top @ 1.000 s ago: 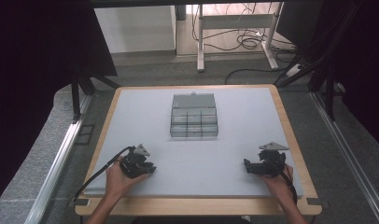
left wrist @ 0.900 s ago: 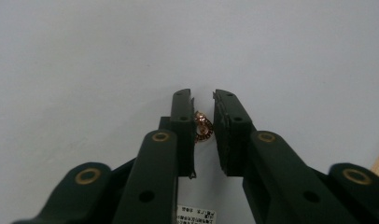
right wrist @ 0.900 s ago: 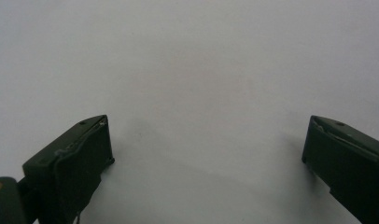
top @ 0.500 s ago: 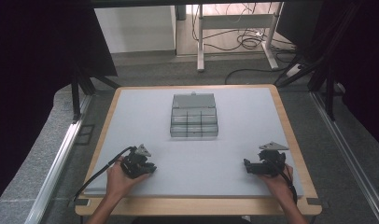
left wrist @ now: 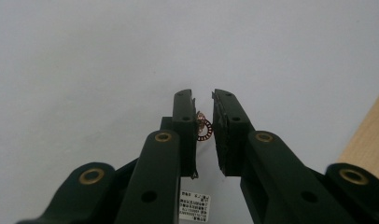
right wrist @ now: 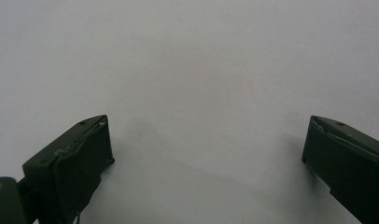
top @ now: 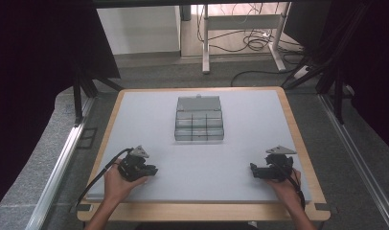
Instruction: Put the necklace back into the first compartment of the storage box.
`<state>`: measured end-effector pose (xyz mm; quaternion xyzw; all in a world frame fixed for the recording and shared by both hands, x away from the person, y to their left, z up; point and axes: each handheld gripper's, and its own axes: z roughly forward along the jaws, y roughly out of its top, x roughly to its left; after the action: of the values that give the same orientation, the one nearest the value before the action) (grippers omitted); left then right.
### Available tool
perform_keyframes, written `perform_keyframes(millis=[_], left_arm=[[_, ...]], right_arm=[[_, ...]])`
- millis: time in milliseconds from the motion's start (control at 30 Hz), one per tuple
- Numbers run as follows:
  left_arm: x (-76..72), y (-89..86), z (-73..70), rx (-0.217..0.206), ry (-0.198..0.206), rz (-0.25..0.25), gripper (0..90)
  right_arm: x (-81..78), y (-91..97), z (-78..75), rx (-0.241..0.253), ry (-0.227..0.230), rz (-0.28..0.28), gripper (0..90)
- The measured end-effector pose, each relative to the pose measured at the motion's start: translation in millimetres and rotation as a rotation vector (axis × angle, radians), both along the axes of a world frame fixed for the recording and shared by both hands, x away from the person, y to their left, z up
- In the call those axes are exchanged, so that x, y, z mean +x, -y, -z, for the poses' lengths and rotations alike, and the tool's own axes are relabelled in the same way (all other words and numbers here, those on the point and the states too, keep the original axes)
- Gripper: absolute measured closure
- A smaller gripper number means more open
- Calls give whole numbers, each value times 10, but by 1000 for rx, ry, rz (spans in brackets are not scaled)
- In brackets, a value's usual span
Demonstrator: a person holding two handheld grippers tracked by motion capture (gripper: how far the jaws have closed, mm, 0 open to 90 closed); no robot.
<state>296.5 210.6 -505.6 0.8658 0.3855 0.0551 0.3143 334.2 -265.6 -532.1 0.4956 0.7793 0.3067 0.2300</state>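
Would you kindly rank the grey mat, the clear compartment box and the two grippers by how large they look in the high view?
1. The grey mat, by far the largest.
2. The clear compartment box.
3. The left gripper and right gripper look about the same size, so I would not rank one above the other.

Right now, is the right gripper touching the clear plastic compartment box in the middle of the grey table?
Apart. The high view shows bare grey table between the right gripper and the clear plastic compartment box.

1 clear compartment box (top: 199, 120), 2 tongs, 2 hands, 1 small toothed ring (left wrist: 204, 129), 1 table (top: 288, 115).
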Motion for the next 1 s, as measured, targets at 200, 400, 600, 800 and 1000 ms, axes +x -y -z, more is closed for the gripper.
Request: perform_keyframes(millis=[200,400,600,800,1000], left_arm=[[9,-111,-115,-33,12,-17,804],[31,-194,-242,-67,20,-29,804],[52,-252,-409,-70,32,-29,805],[48,-296,-561,-93,45,-34,805],[59,-303,-658,-103,54,-39,805]], right_arm=[[-1,1,-1,-1,-1,0,12],[0,0,0,0,0,0,13],[-1,1,0,1,1,-1,12],[-1,3,-1,0,-1,-3,13],[-1,2,-1,0,-1,-3,13]])
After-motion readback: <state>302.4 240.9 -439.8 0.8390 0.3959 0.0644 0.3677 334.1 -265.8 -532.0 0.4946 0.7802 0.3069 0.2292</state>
